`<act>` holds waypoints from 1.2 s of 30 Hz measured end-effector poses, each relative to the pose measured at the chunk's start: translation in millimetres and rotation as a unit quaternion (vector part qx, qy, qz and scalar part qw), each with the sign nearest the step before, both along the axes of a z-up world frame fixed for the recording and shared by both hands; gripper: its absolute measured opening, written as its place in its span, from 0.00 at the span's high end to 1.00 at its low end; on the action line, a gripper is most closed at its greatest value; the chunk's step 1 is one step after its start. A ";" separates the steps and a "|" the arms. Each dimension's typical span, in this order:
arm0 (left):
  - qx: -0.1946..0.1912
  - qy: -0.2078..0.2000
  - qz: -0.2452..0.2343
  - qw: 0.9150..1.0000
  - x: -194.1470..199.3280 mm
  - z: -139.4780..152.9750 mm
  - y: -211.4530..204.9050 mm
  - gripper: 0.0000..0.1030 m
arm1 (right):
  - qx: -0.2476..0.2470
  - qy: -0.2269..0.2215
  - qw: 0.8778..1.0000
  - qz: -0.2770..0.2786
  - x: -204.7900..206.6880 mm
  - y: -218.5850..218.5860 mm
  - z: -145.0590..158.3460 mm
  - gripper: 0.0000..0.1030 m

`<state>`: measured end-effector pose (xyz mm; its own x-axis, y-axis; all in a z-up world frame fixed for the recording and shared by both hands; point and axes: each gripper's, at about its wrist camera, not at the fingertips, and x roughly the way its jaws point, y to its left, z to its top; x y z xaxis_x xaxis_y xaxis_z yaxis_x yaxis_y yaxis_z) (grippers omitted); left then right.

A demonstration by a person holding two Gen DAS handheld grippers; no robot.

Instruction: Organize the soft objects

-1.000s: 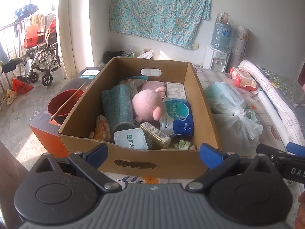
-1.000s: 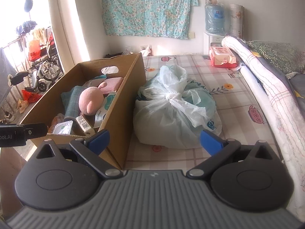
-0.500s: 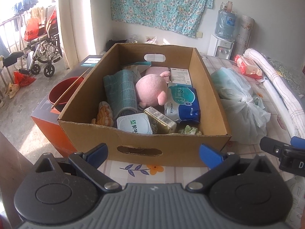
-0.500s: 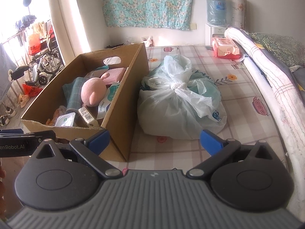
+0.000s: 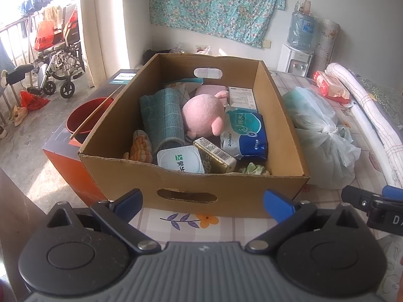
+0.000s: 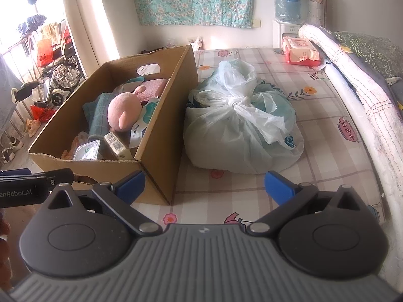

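Observation:
A cardboard box stands on the patterned bed sheet. Inside lie a pink plush toy, a rolled teal towel, a blue-and-white tissue pack, a white tub, a gold packet and an orange knitted piece. A tied pale plastic bag sits right of the box. My left gripper is open in front of the box's near wall, holding nothing. My right gripper is open and empty, short of the bag and the box's corner.
A rolled quilt lines the right edge of the bed. A pink wipes pack lies at the far end near a water dispenser. Left of the box are an orange crate, a red basin and a wheelchair.
Both grippers have drawn back and risen from the box and bag, so more of the sheet shows in front of them. Both stay open. Nothing in the box moved.

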<state>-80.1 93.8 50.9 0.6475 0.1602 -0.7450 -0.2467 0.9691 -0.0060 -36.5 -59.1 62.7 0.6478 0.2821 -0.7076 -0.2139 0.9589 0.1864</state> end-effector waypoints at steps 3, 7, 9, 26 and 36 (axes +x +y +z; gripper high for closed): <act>-0.003 0.004 0.004 1.000 -1.0 -0.4 1.6 0.00 | 0.001 0.007 1.000 0.004 1.0 1.3 -1.3 0.01; -0.010 0.012 0.011 1.000 -0.8 -2.3 4.3 0.00 | 0.004 0.023 1.000 0.008 3.7 2.6 -4.4 0.01; -0.011 0.018 0.012 1.000 -0.3 -3.2 4.4 0.00 | 0.007 0.029 1.000 0.010 4.8 3.9 -5.6 0.01; 0.006 0.043 0.014 0.999 1.9 -10.1 3.4 0.00 | -0.008 0.036 0.997 0.066 8.7 35.5 -6.1 0.01; 0.019 0.040 0.017 0.999 2.9 -8.8 6.1 0.00 | -0.016 0.035 0.997 0.069 11.9 41.4 -6.5 0.01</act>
<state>-77.1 99.9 42.1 0.5803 0.2107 -0.7867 -0.2785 0.9591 0.0515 -24.7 -17.8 56.2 0.5529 0.3415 -0.7601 -0.3320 0.9269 0.1750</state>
